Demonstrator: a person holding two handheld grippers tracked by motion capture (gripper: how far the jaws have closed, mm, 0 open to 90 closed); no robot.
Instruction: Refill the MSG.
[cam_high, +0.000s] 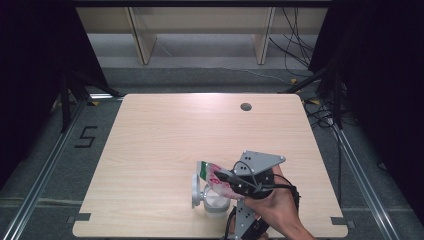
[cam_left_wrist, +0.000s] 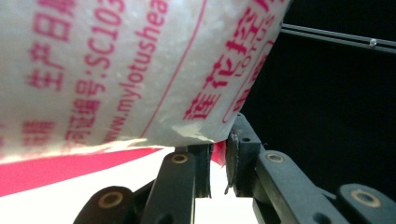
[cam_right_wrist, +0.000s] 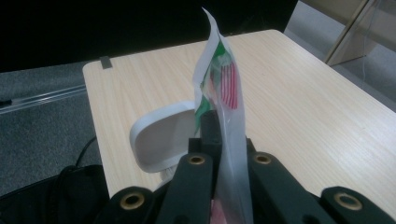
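Near the bench's (cam_high: 150, 140) front edge, a white-and-red pouch (cam_high: 214, 176) is tilted over a clear jar (cam_high: 216, 200) with its white lid (cam_high: 194, 190) hinged open. The left hand-held gripper (cam_left_wrist: 217, 161) and right hand-held gripper (cam_right_wrist: 223, 135) each pinch the pouch. The bench's far half lies bare. Legible print: "mylotushea", "SC103".
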